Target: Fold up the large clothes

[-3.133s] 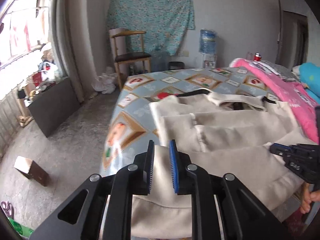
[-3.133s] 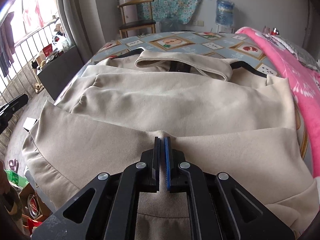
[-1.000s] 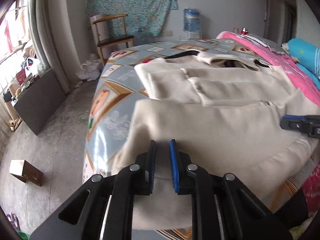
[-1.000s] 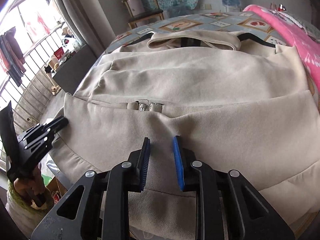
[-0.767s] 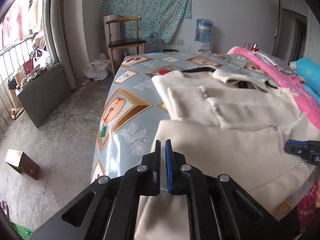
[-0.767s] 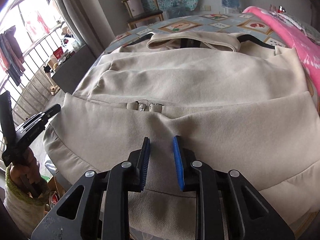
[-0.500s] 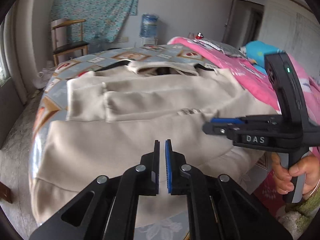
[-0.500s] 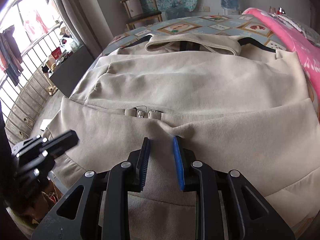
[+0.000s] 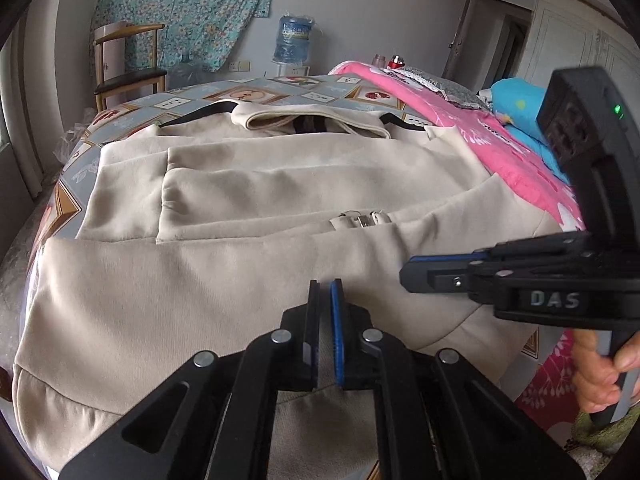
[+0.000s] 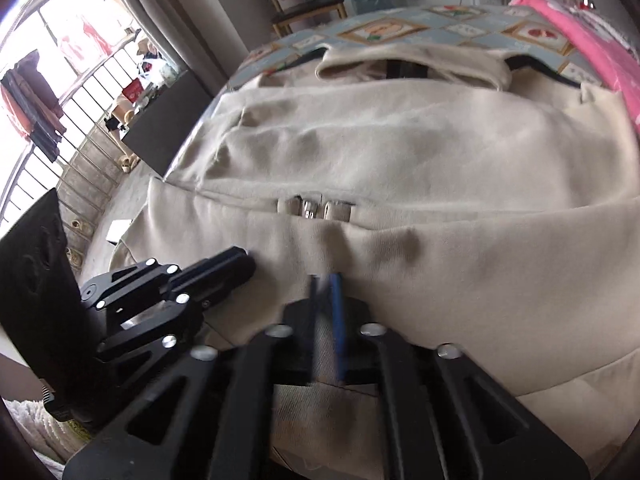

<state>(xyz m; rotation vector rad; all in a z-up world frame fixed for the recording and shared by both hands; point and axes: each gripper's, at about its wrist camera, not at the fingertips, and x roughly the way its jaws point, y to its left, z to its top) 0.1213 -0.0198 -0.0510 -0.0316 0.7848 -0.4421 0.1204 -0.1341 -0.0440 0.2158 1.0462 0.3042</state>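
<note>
left wrist: "das" on right gripper point(image 9: 404, 274)

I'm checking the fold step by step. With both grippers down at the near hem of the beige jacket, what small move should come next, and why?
Probably lift both grippers together and carry the hem toward the collar. The left gripper and right gripper both look closed at the near edge of the beige jacket, whose sleeves already lie folded across its body on the bed, so a bottom-up fold seems due.

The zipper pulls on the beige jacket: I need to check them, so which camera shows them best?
The left wrist view: the zipper pulls are sharp, poking out along the folded hem of the beige jacket. The right wrist view shows them closer, but motion-blurred.
</note>
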